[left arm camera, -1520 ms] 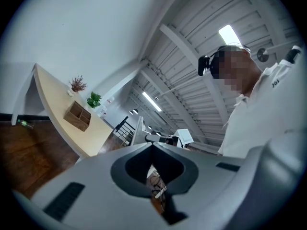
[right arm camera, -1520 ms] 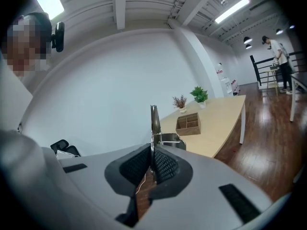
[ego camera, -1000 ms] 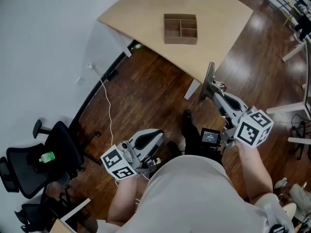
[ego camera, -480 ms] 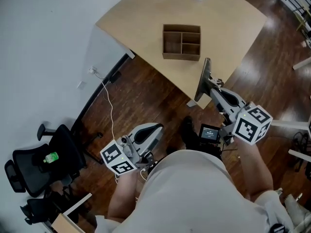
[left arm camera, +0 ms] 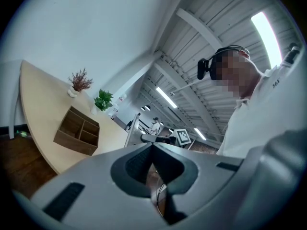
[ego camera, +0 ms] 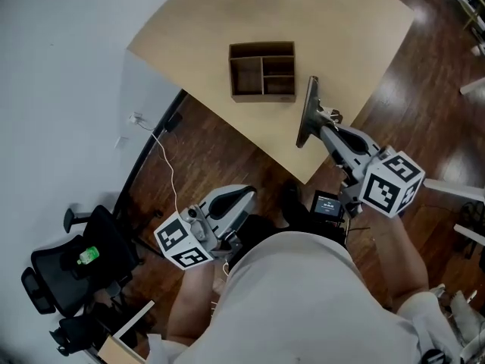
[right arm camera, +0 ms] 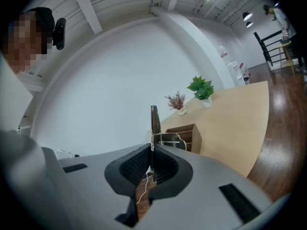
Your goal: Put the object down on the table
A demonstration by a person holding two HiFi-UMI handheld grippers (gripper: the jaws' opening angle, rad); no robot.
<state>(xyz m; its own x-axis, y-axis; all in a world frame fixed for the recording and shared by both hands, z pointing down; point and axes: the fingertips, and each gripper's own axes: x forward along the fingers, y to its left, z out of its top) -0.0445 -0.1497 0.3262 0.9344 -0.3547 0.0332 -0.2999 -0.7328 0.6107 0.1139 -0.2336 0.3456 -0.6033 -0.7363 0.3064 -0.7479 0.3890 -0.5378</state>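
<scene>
Since half a second ago the right gripper (ego camera: 322, 126) has carried the flat dark object (ego camera: 307, 112) in from the counter's (ego camera: 356, 36) near edge. It now stands on edge above the top, just beside the wooden box (ego camera: 262, 70); I cannot tell whether it touches. Those jaws are clenched on its near end. The left gripper (ego camera: 242, 197) hangs low by the person's waist, jaws pressed together on nothing. The pale counter stands on a dark wood floor (ego camera: 220, 154) by a white wall (ego camera: 61, 67), with a black chair (ego camera: 79, 268) well apart. The box's three compartments show only bare wood. At the far edge, small pots hold a green plant (right arm camera: 201, 87) and a reddish sprig (right arm camera: 176, 100).
</scene>
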